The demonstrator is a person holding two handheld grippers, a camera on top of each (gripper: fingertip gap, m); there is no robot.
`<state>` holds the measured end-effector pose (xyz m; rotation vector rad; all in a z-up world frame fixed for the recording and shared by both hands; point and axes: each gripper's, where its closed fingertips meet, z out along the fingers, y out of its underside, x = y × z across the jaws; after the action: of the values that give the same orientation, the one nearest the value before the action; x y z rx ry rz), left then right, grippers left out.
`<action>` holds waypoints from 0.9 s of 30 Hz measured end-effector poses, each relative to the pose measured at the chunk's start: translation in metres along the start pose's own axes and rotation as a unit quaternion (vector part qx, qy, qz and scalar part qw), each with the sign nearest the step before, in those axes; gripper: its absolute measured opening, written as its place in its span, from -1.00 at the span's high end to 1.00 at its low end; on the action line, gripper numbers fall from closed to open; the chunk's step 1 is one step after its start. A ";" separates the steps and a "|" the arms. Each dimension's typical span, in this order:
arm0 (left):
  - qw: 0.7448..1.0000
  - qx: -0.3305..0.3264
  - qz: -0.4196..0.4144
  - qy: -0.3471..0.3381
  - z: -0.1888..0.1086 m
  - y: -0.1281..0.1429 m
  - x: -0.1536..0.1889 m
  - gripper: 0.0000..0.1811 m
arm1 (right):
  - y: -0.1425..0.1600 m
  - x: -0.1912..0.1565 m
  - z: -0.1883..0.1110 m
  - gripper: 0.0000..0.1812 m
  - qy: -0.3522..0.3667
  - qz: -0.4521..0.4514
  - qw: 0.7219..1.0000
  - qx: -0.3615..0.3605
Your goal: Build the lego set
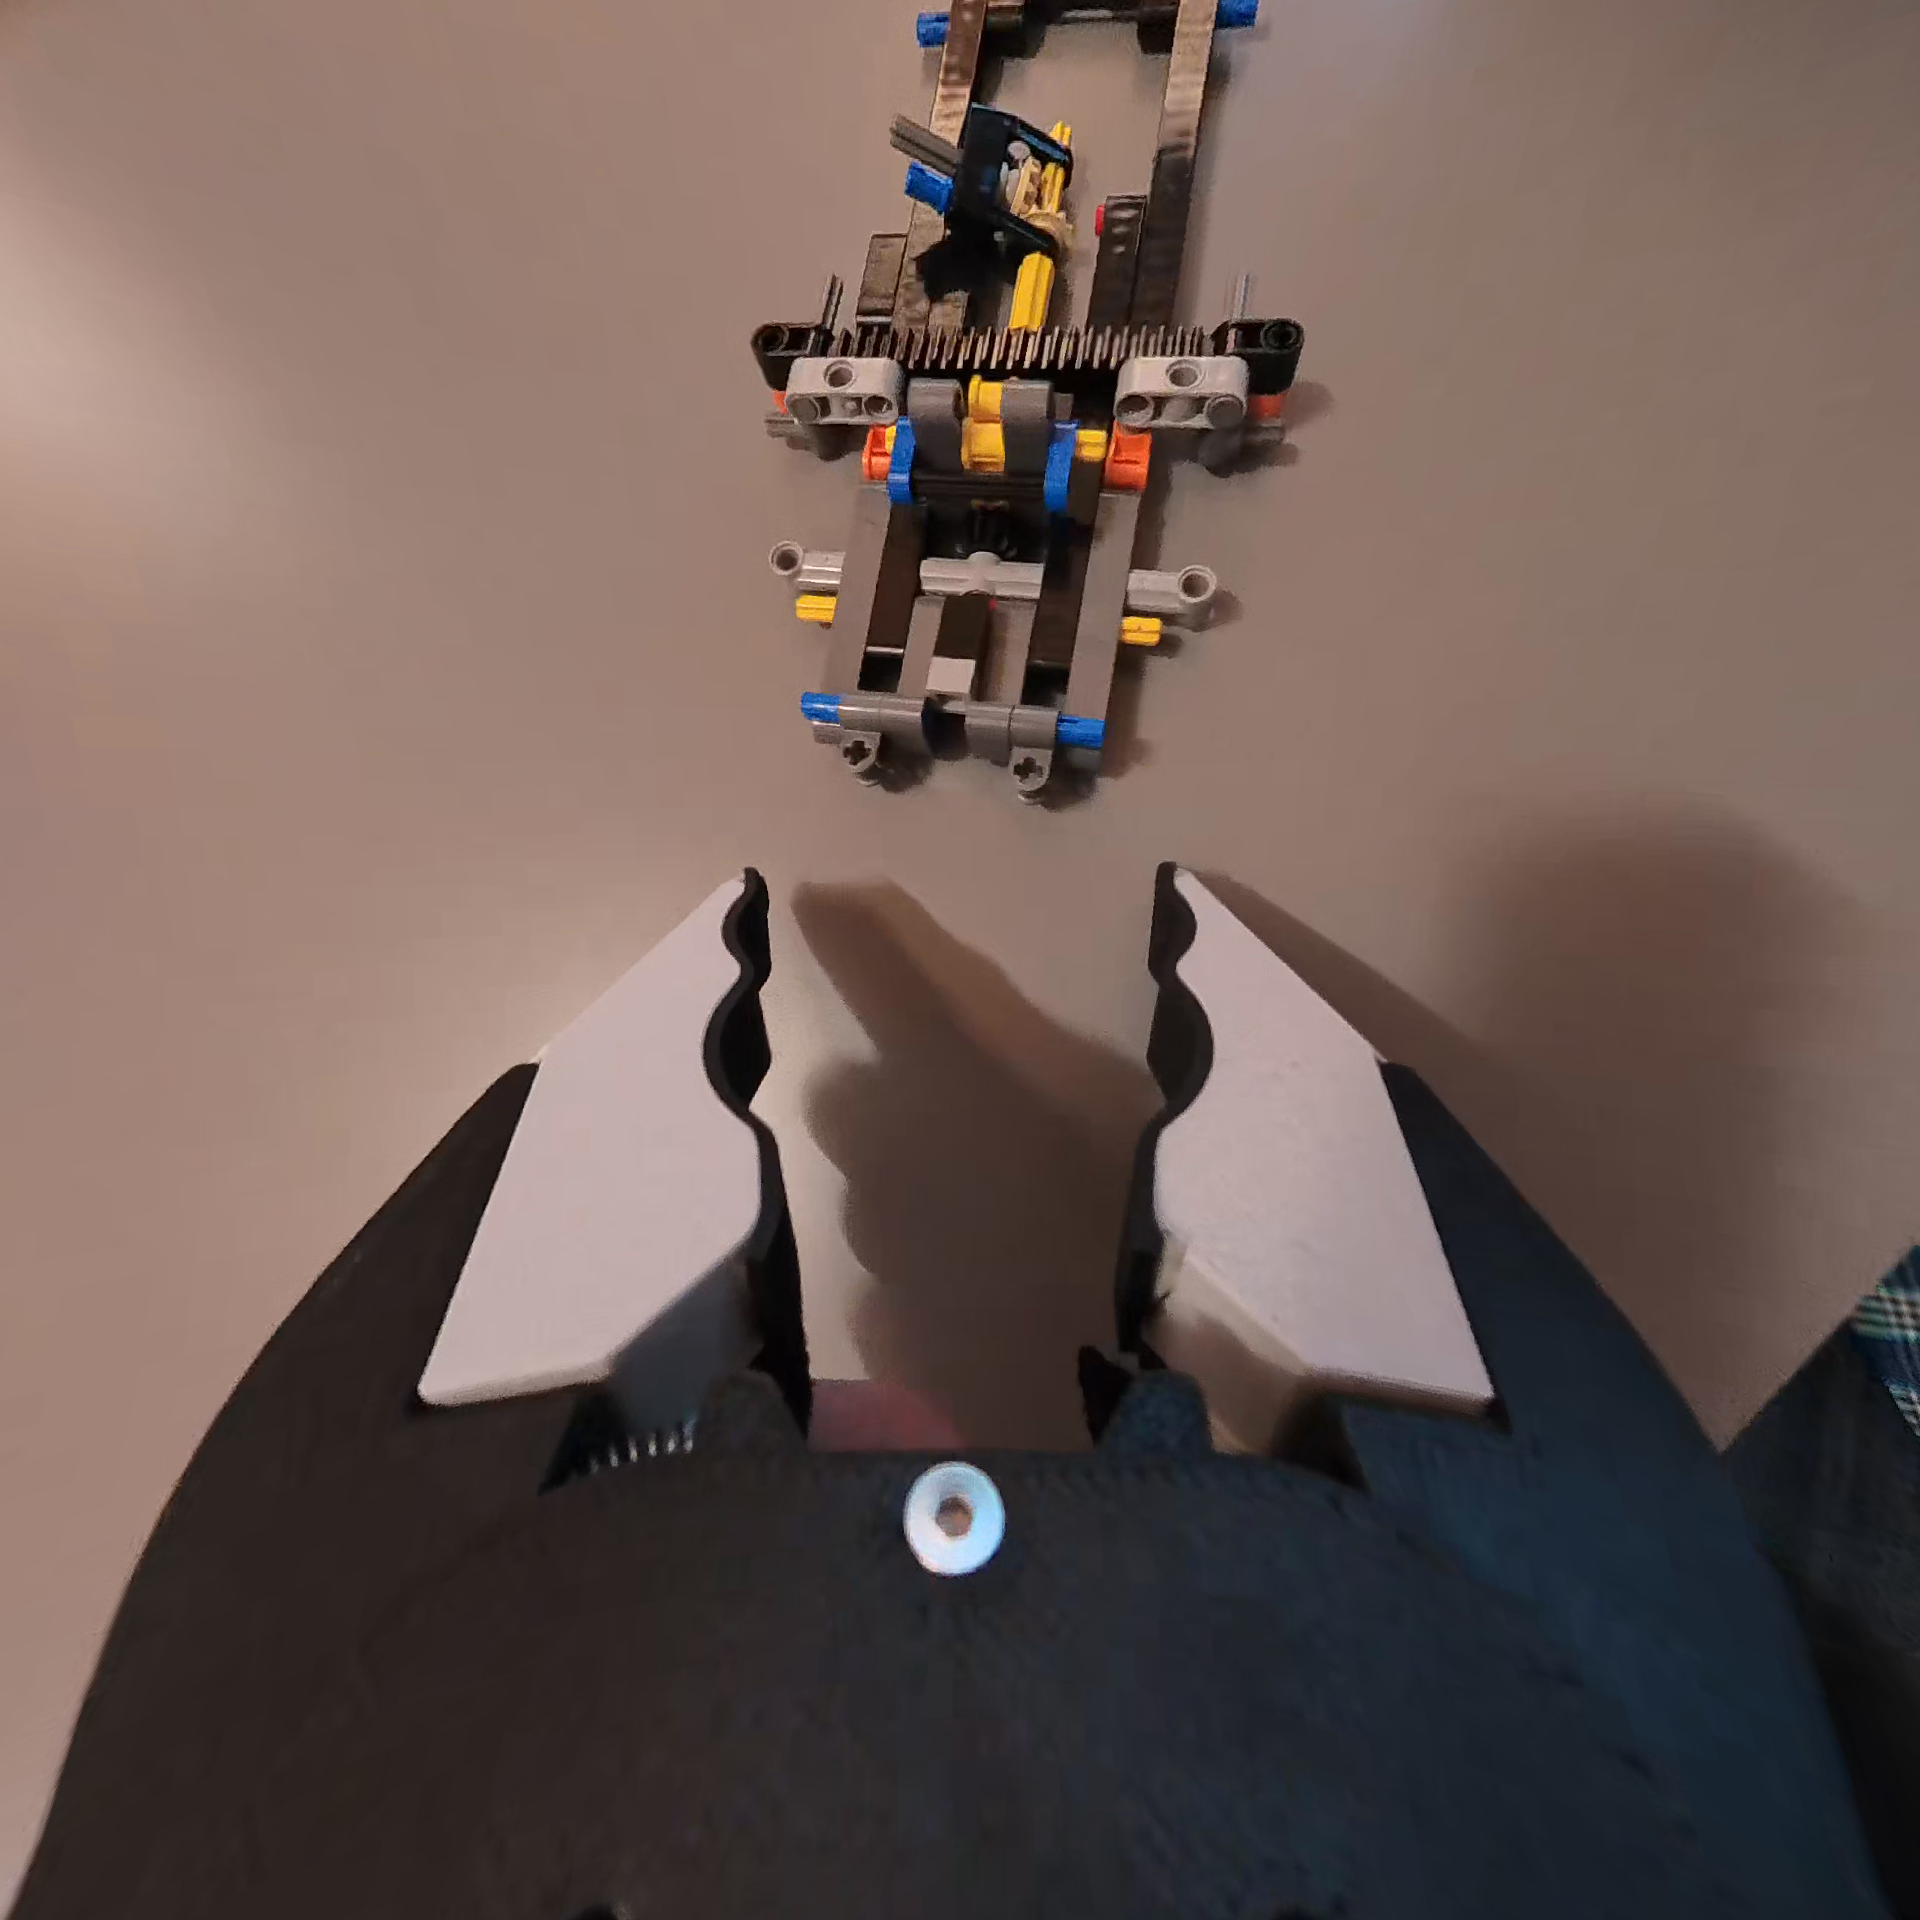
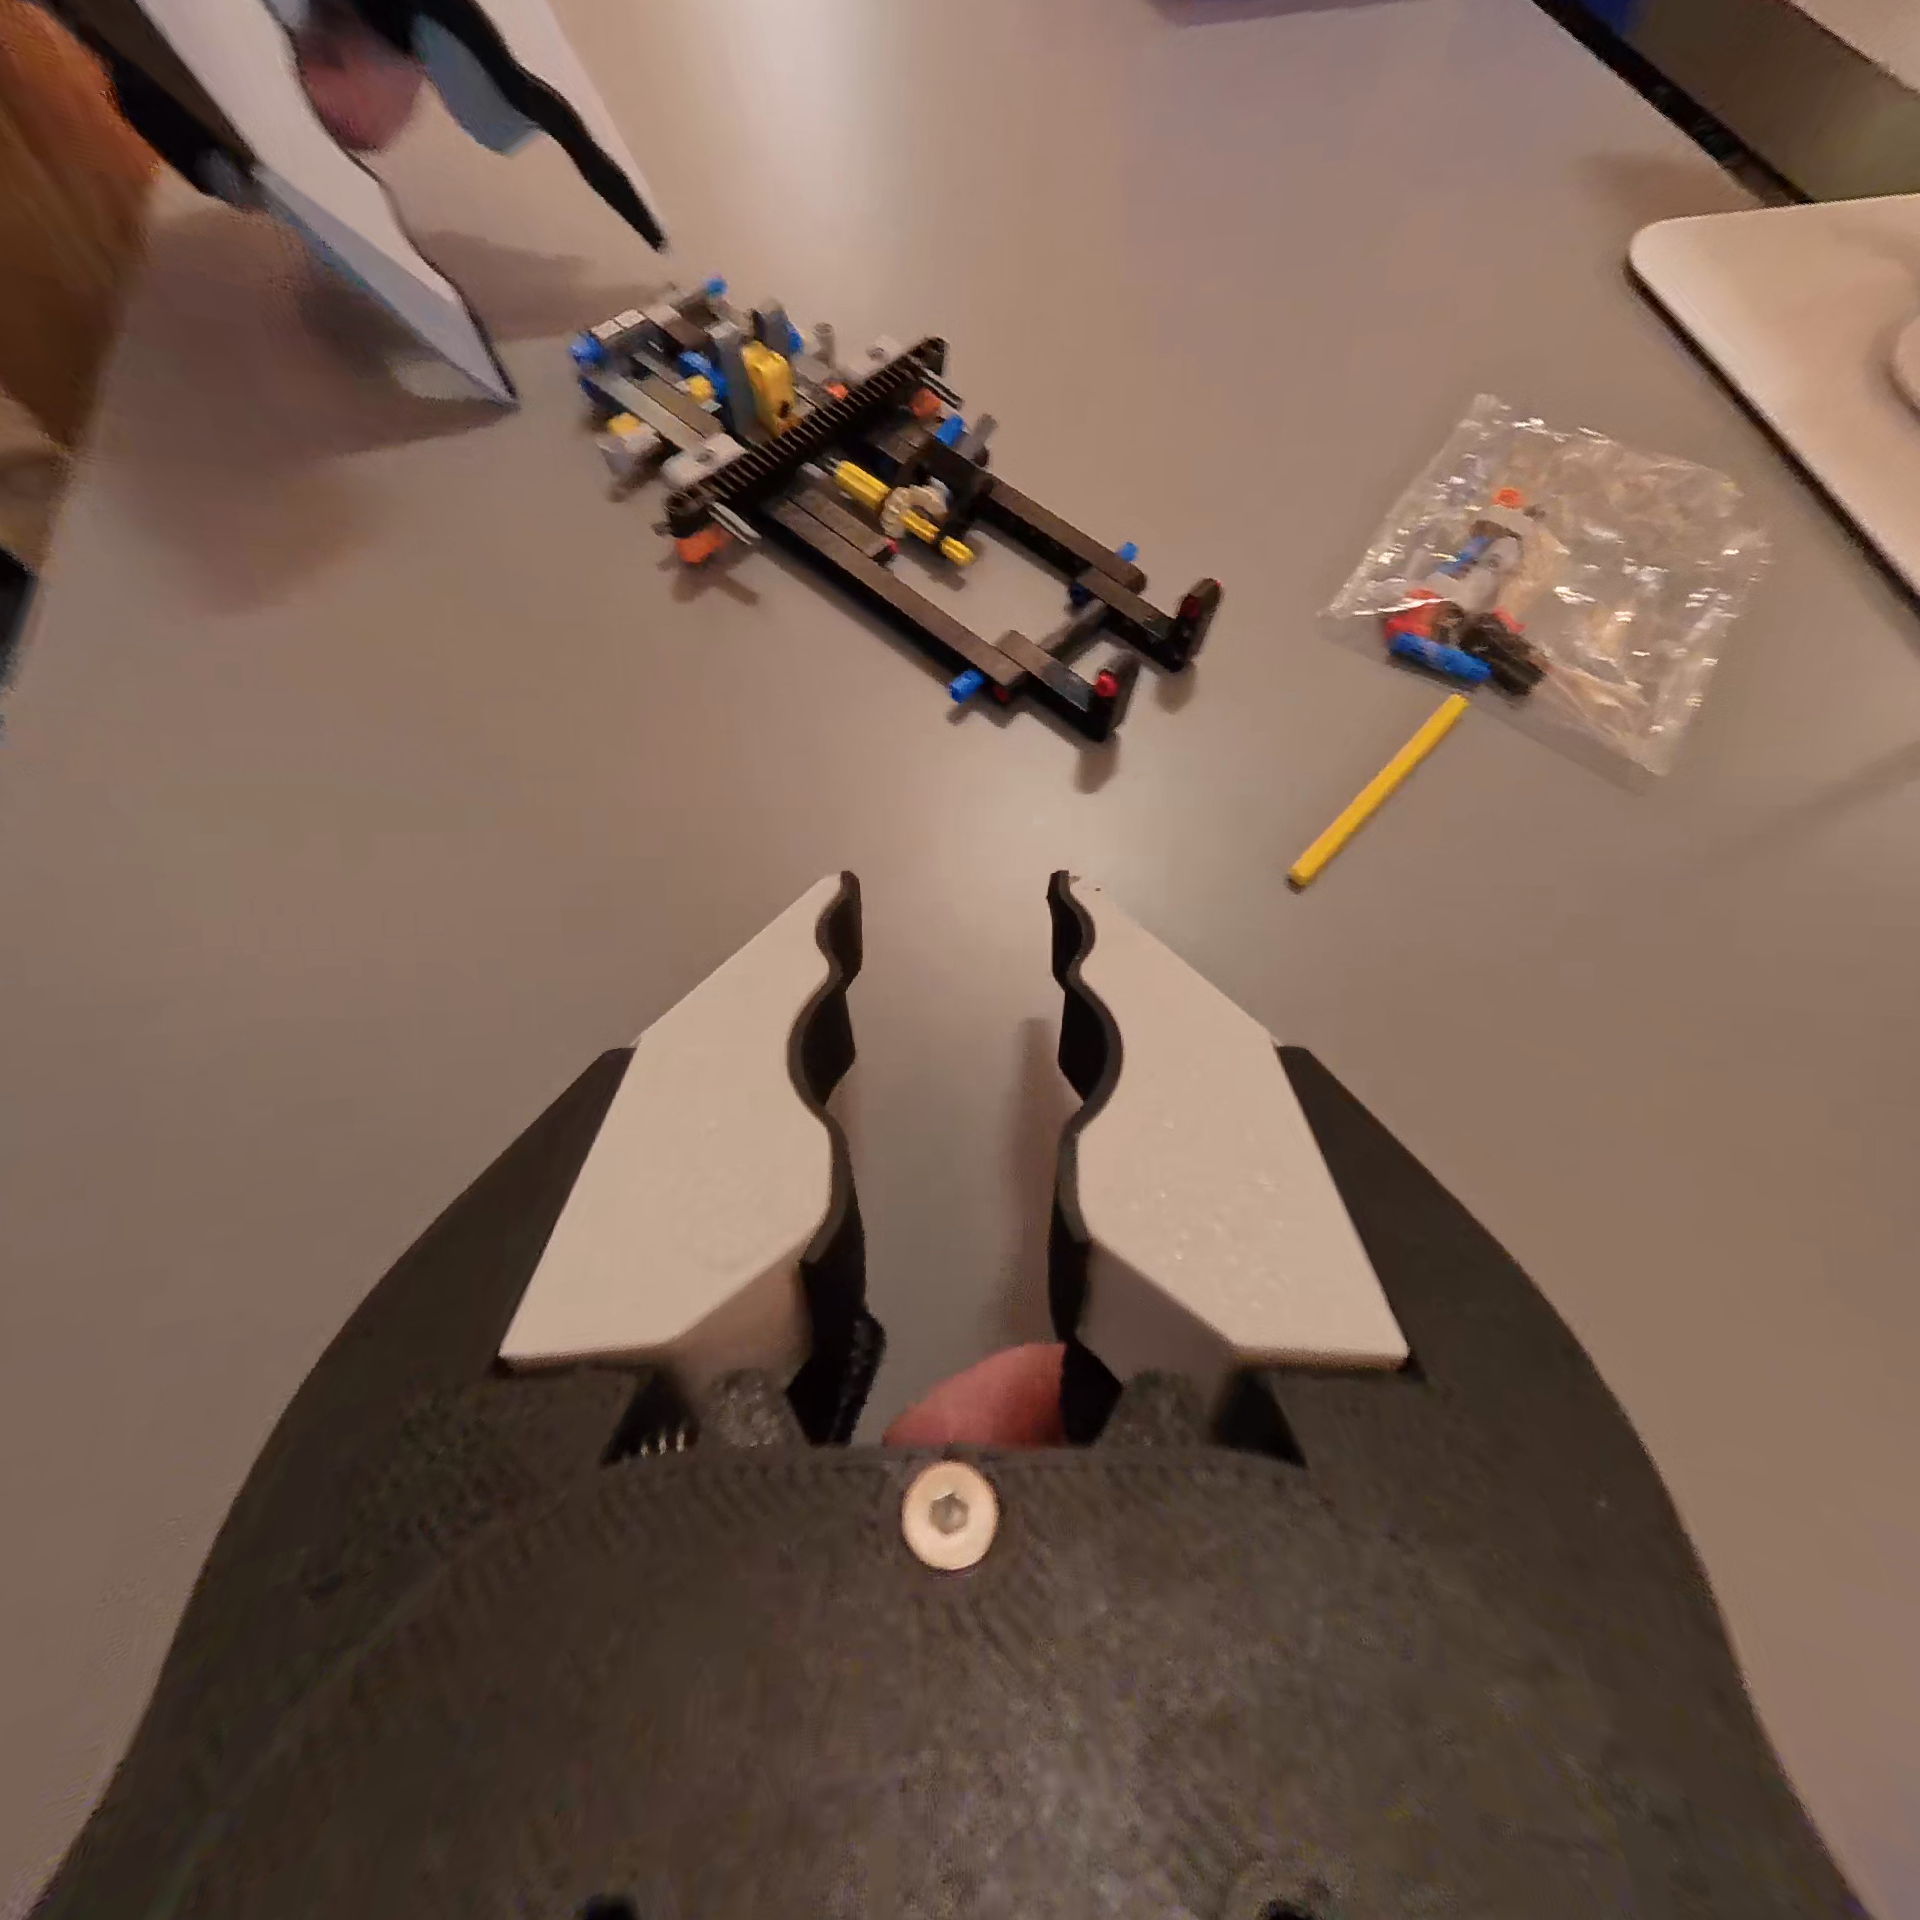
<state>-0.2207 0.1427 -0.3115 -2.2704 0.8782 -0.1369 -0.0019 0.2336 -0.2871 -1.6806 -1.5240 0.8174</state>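
A partly built lego chassis (image 1: pixel 1023 416) of black beams with grey, blue, yellow and orange parts lies flat on the grey table, straight ahead of my left gripper (image 1: pixel 961 878). The left gripper is open and empty, a short way short of the chassis's near end. In the right wrist view the chassis (image 2: pixel 883 509) lies farther off, up and left of centre. My right gripper (image 2: pixel 954 883) is open and empty above bare table. The left gripper's fingers (image 2: pixel 416 239) show at the top left there, just beyond the chassis.
A clear plastic bag (image 2: pixel 1548 582) of small lego parts lies to the right of the chassis. A long yellow axle (image 2: pixel 1377 795) lies in front of the bag. A pale flat object (image 2: pixel 1787 343) sits at the far right. A plaid sleeve (image 1: pixel 1896 1340) shows at the right edge. Left tips to right tips: about 25 cm. To the long yellow axle (image 2: pixel 1377 795): right tips about 9 cm, left tips about 30 cm.
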 end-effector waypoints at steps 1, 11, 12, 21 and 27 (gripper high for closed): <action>1.000 0.004 -0.002 -0.003 0.000 -0.001 0.001 0.20 | 0.002 0.004 0.002 0.62 0.014 -0.012 1.000 -0.008; 1.000 0.009 0.016 -0.004 0.015 -0.020 -0.001 0.09 | -0.043 0.001 0.043 0.33 -0.013 -0.184 0.982 -0.038; 1.000 0.008 0.012 0.001 0.017 -0.020 -0.002 0.10 | -0.046 0.001 0.052 0.31 -0.028 -0.190 0.980 -0.051; 0.999 0.000 0.027 0.046 0.021 -0.022 -0.003 0.35 | -0.042 0.002 0.105 0.35 -0.122 -0.232 0.952 -0.157; 0.998 0.001 0.034 0.061 0.022 -0.021 -0.007 0.37 | -0.039 -0.004 0.106 0.72 -0.163 -0.219 0.946 -0.172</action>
<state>-0.2074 0.1712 -0.3137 -2.2460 1.0168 -0.2491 -0.1117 0.2409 -0.3118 -1.3882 -2.2771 0.6323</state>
